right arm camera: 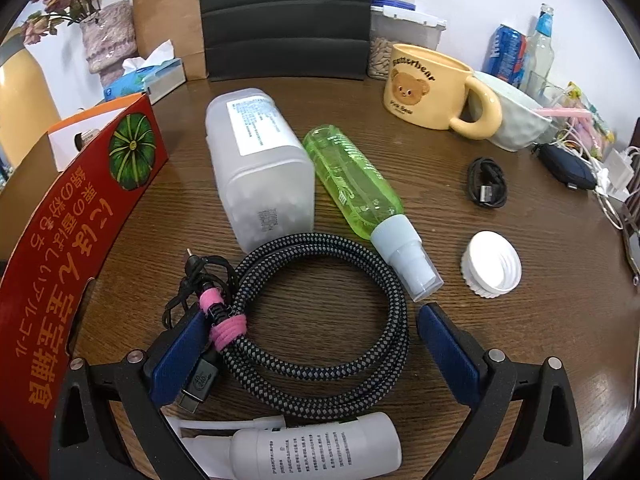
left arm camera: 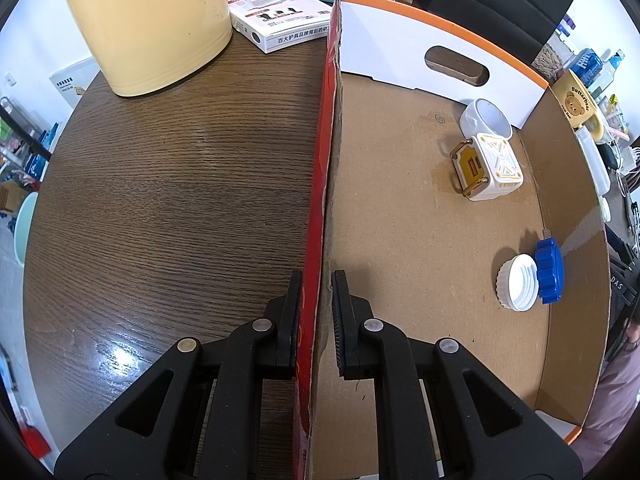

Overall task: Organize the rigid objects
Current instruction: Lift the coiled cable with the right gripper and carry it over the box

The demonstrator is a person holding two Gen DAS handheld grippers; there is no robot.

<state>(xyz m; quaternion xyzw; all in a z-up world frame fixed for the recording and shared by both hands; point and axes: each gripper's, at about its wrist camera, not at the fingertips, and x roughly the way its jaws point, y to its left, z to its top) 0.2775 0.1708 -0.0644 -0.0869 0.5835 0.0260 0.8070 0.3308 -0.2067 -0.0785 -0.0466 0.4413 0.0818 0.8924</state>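
Cardboard, the box wall (left arm camera: 326, 200) is clamped by the left claw (left arm camera: 316, 320), its lower edge cut off by the frame. Inside the box, a white lid (left arm camera: 518, 287) and a blue cap (left arm camera: 550, 272) are seen near the right wall, with bare floor between. The right claw (right arm camera: 310, 348) is spread apart above a braided cable (right arm camera: 320, 320) on the desk (right arm camera: 500, 340); a white bottle (right arm camera: 320, 454) is partly hidden below it.

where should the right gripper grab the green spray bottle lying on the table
Grip the green spray bottle across its round body near the middle, coming down from above. It lies flat with free table on its right; the frosted container crowds its left, so set the fingers carefully there.
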